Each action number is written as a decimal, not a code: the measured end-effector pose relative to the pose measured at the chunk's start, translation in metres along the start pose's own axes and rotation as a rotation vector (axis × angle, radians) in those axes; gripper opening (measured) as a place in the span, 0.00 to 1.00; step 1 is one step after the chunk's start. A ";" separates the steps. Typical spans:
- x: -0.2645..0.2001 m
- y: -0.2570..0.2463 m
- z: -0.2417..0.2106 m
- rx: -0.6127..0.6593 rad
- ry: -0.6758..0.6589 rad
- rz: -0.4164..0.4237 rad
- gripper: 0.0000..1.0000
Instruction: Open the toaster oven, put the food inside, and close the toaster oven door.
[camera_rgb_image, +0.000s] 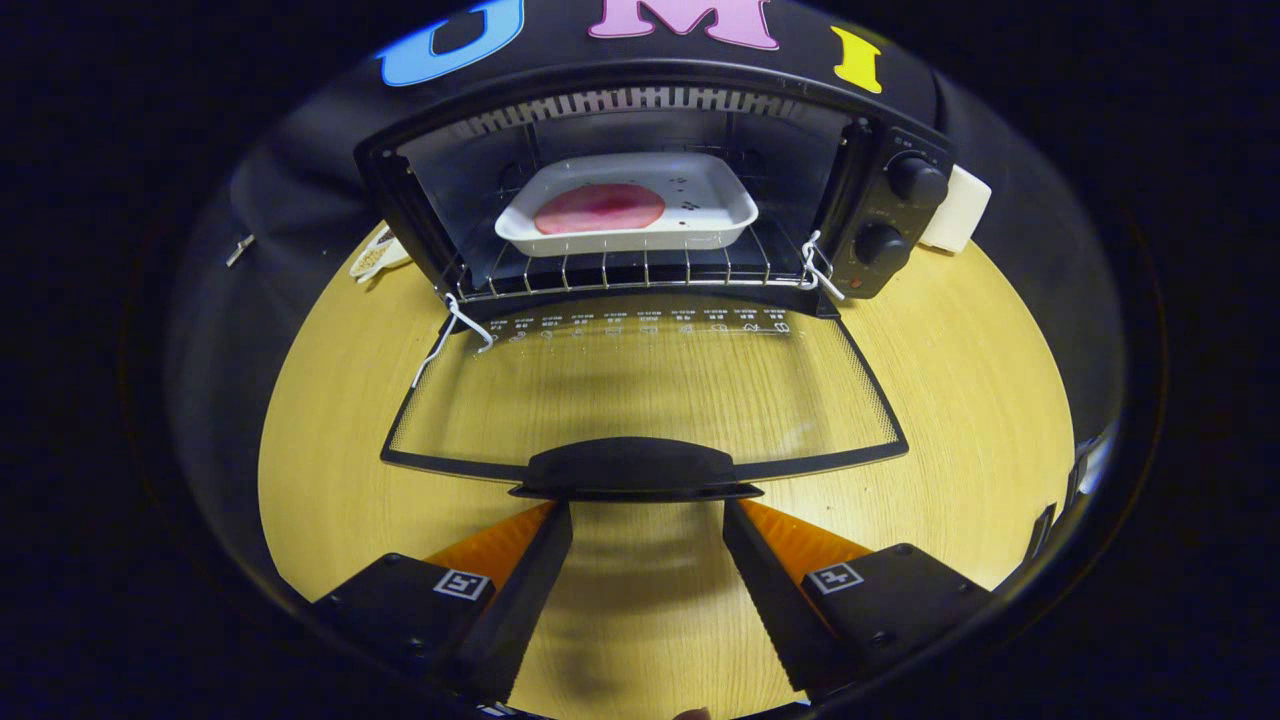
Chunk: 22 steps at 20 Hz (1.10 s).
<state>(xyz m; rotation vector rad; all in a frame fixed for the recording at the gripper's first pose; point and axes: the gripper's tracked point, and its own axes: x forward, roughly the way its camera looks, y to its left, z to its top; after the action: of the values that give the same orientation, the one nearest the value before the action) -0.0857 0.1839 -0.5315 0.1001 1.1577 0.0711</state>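
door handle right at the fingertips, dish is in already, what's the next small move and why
Probably ease the gripper forward and under the door handle, ready to lift. The white dish with the food already sits on the rack inside the toaster oven, the glass door lies folded flat down, and the fingers are open with the handle just ahead of their tips.

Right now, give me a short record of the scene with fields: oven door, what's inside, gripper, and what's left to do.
oven door: the toaster oven door is fully open, lying flat toward the gripper
door handle: handle just ahead of the fingertips
inside: white tray on the wire rack, holding a pink round slice of food
gripper: gripper open, fingers spread, holding nothing
surface: wooden table
left to do: food is in; door not yet closed
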 end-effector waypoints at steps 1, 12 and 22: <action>-0.004 0.001 0.002 0.008 -0.013 0.009 0.99; -0.050 0.002 0.039 0.094 -0.152 0.083 0.99; -0.106 -0.003 0.103 0.067 -0.361 0.114 0.99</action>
<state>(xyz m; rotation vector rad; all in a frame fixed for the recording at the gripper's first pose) -0.0335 0.1654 -0.3944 0.2287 0.7935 0.1108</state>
